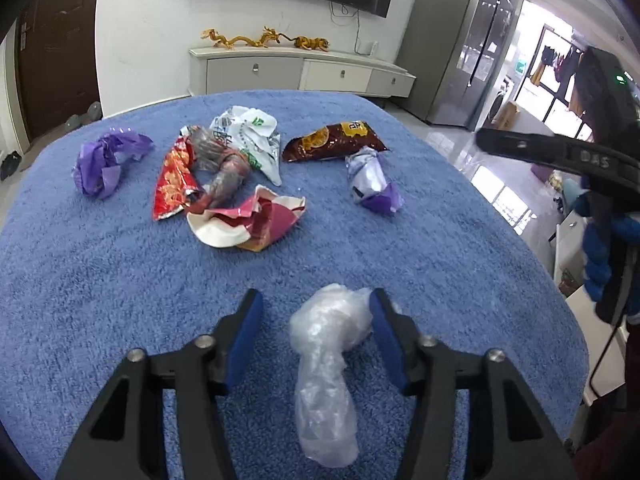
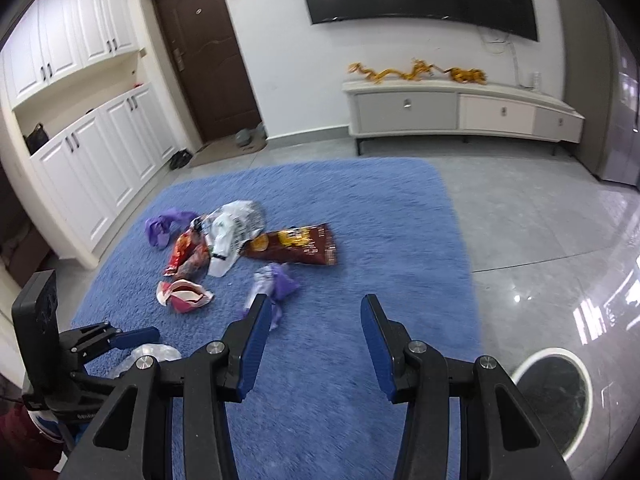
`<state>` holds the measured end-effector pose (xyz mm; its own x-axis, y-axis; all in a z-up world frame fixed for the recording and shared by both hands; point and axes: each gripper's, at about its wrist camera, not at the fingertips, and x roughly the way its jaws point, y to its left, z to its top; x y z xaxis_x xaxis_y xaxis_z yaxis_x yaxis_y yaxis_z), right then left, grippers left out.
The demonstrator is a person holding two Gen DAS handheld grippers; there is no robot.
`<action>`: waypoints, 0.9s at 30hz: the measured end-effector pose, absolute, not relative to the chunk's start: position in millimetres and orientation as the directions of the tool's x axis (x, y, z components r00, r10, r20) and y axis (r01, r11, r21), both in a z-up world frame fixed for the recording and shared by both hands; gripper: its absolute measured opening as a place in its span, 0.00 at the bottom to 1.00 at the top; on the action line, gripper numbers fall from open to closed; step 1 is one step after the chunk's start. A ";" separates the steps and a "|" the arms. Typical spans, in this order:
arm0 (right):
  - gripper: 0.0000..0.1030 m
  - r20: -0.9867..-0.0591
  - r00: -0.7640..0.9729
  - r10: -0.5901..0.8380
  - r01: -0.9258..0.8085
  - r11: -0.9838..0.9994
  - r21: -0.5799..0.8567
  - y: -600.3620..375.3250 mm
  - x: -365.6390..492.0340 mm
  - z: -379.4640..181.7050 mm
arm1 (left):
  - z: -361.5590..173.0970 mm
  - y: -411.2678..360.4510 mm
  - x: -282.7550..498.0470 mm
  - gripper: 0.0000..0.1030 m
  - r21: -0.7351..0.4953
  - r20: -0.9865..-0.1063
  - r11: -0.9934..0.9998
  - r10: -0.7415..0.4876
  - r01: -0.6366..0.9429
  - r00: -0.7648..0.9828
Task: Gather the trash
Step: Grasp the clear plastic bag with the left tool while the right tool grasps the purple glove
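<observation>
Left hand-held gripper (image 1: 316, 300) straddles the clear plastic wad (image 1: 326, 364), jaws part-open, unclamped; its long axis runs 12 to 6. Right hand-held gripper (image 2: 312, 304) hangs part-open, empty.

Black grippers (image 1: 316, 304) — blue pads (image 2: 253, 344), silver screws — perhaps a blue sleeve (image 1: 600, 248).

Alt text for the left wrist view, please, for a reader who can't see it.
The left gripper straddles a crumpled clear plastic bag on a blue rug, one finger touching it, the other clear. Beyond lie crumpled snack wrappers and purple bags.
</observation>
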<state>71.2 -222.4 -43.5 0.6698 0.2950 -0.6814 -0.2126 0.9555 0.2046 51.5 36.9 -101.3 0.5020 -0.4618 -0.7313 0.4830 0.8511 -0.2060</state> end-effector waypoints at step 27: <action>0.24 -0.745 0.544 0.386 -0.277 0.921 0.274 -167.6 121.6 -99.8 | -101.6 48.9 51.2 0.29 -0.283 -0.707 0.840 -0.509 0.463 0.491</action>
